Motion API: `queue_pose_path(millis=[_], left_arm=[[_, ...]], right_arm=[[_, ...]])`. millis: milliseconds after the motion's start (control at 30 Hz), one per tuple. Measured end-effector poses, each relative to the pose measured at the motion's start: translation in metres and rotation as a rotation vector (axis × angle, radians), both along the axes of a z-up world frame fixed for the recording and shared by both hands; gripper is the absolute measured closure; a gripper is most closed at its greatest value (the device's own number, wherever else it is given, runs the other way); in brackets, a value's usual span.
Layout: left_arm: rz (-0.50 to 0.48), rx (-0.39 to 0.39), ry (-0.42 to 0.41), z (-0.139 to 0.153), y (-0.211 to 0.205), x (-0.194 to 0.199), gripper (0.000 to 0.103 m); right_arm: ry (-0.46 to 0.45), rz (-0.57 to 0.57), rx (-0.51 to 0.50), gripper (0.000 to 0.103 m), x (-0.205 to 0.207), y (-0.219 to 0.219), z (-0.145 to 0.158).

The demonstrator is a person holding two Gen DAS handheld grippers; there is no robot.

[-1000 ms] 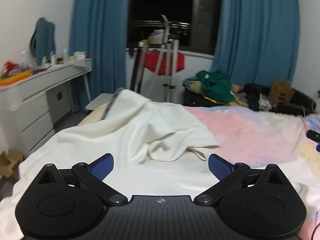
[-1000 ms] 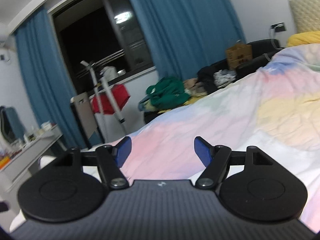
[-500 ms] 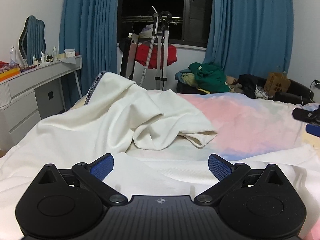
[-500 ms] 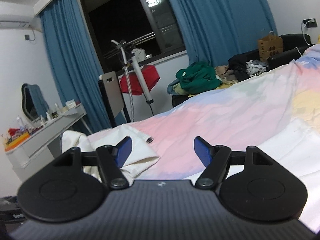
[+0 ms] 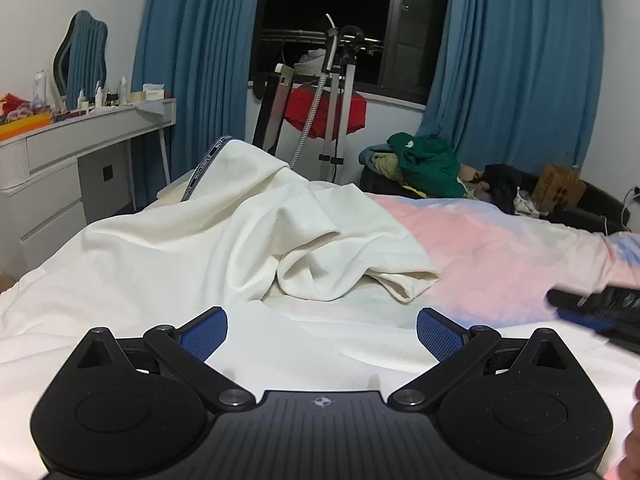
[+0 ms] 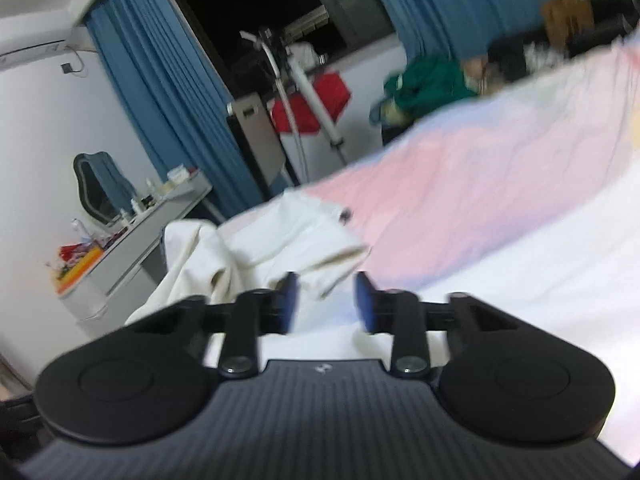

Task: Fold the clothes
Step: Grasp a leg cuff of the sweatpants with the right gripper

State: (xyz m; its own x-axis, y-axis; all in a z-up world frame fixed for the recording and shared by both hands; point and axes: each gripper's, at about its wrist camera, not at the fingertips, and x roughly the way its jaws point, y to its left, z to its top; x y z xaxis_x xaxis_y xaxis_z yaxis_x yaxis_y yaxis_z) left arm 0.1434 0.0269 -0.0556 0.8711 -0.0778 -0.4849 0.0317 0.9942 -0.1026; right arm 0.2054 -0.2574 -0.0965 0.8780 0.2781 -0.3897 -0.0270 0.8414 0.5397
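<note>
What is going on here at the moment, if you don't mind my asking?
A person holding a gripper in each hand is about to fold a cream white garment that lies crumpled on the bed. The left gripper hangs open just above the white cloth near it, gripping nothing. The right gripper is closing its jaws close to the bed, with no cloth visibly caught between them. No fold has been made yet.

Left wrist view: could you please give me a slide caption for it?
Open left tongs hover low over a crumpled white garment on a pastel bed.
</note>
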Motion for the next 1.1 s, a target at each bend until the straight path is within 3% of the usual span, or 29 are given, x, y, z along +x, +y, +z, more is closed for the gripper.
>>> queue_pose_path(millis=[200,300,367,433,533,600,733,800,833,867,1100], left_arm=[[0.009,-0.035,0.02,0.001,0.011,0.006,0.001],[0.02,-0.032,0.033,-0.006,0.017,0.014,0.001],[0.039,-0.035,0.051,-0.014,0.024,0.023,0.001],[0.059,-0.052,0.074,-0.021,0.031,0.031,0.001],[0.078,-0.082,0.097,-0.029,0.039,0.043,0.001],[0.089,-0.094,0.111,-0.035,0.041,0.05,0.001],[0.104,-0.128,0.139,-0.048,0.043,0.06,0.001],[0.094,-0.133,0.157,-0.054,0.042,0.065,0.001],[0.089,-0.141,0.162,-0.057,0.041,0.067,0.001],[0.083,-0.151,0.163,-0.059,0.041,0.068,0.001],[0.042,-0.197,0.111,-0.055,0.04,0.064,0.003]], right_arm=[[0.124,0.026,0.173,0.078,0.049,0.016,-0.02],[0.186,0.012,0.332,0.073,0.085,0.024,-0.042],[0.239,0.005,0.473,0.065,0.113,0.027,-0.064],[0.266,-0.01,0.62,0.064,0.138,0.029,-0.086],[0.266,-0.029,0.716,0.056,0.174,0.033,-0.1],[0.242,-0.056,0.701,0.05,0.195,0.035,-0.101],[0.22,-0.179,0.597,0.051,0.222,0.031,-0.103],[0.217,-0.231,0.518,0.061,0.234,0.028,-0.1],[0.215,-0.249,0.478,0.081,0.238,0.027,-0.096],[0.212,-0.264,0.438,0.093,0.241,0.025,-0.091],[0.039,-0.337,0.186,0.095,0.213,-0.013,-0.013]])
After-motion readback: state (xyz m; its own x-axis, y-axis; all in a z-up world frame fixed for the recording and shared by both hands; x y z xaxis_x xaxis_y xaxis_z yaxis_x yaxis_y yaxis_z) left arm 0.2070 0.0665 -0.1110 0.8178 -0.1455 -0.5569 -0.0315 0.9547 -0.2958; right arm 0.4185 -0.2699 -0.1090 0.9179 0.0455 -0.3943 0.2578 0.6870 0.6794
